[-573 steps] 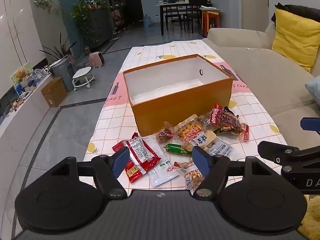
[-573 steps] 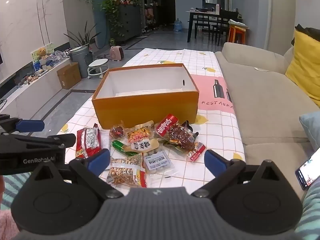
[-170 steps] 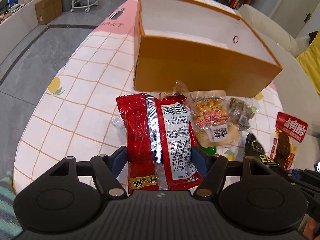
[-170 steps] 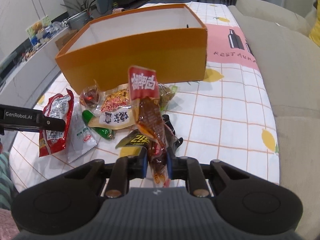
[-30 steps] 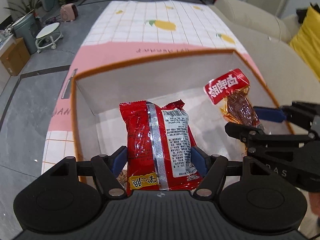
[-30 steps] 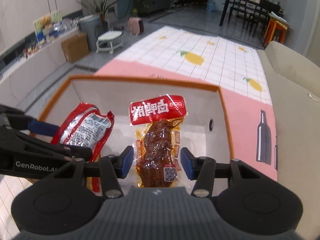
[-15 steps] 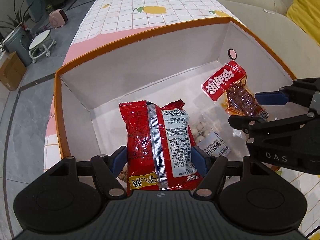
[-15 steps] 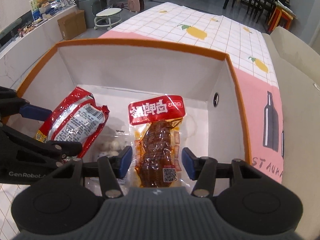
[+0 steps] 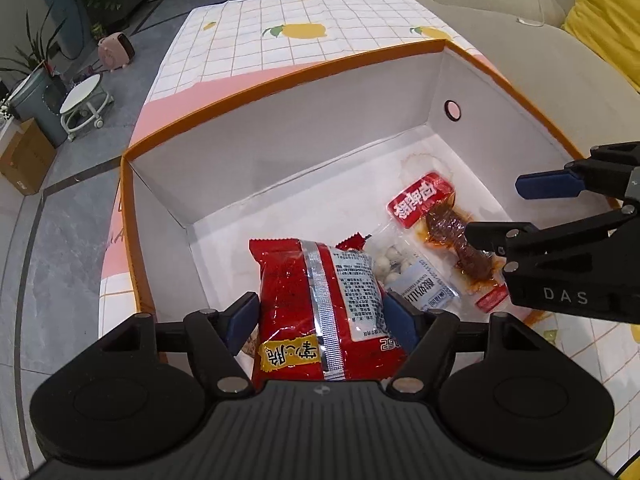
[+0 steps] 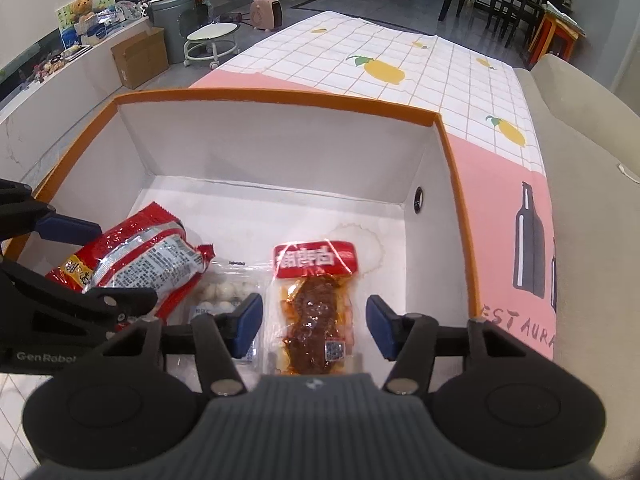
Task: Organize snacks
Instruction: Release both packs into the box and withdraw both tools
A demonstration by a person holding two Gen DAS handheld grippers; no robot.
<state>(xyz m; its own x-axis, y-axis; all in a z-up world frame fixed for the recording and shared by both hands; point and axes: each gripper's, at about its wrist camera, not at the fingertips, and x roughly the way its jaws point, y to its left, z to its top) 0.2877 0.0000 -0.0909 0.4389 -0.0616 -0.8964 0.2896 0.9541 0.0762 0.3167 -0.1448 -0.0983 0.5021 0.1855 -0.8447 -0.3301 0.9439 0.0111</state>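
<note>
The orange box [image 9: 280, 84] [image 10: 280, 96] stands open below both grippers. My left gripper [image 9: 322, 318] reaches into its left part, jaws opening. The red snack bag [image 9: 320, 292] [image 10: 140, 256] is still between the pads, tilted and loose, its far end down on the box floor. My right gripper [image 10: 314, 320] [image 9: 496, 208] hangs over the right part, jaws opening. The brown meat pack with a red label [image 10: 316, 304] [image 9: 440, 216] lies flat on the floor between the fingers, clear of both pads. A clear packet of white balls [image 9: 404, 272] [image 10: 220, 292] lies between the two snacks.
The box sits on a checked tablecloth with lemons [image 9: 304, 32] and a pink border. A beige sofa [image 9: 520, 48] with a yellow cushion [image 9: 608, 12] runs along the right. A white stool [image 9: 82, 104] and a cardboard box [image 9: 24, 160] stand on the floor at left.
Both grippers have come lower into the box and their jaws have widened. The meat pack has dropped from the right gripper onto the box floor. The red bag has tilted and sagged.
</note>
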